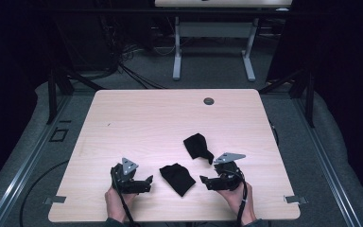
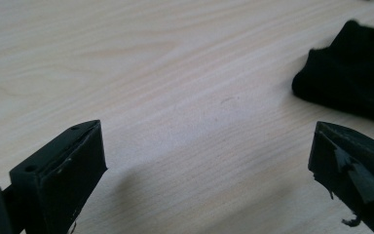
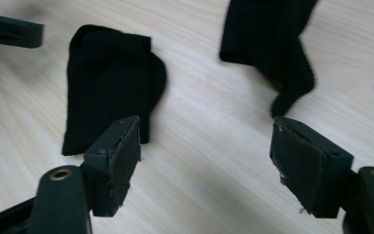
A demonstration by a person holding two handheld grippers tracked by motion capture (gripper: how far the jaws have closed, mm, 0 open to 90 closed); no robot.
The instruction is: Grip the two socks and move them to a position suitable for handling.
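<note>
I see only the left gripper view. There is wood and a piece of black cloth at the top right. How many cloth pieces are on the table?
Observer: Two. A folded black sock lies between the grippers, and a second black sock lies farther back, nearer the right gripper.
Operator: Does the right gripper hold one of them?
Observer: No. In the right gripper view its jaws stand apart over bare table, with both socks beyond them.
Operator: Is my left gripper touching the folded sock?
Observer: No. From above a strip of bare wood shows between its tips and the sock.
</note>
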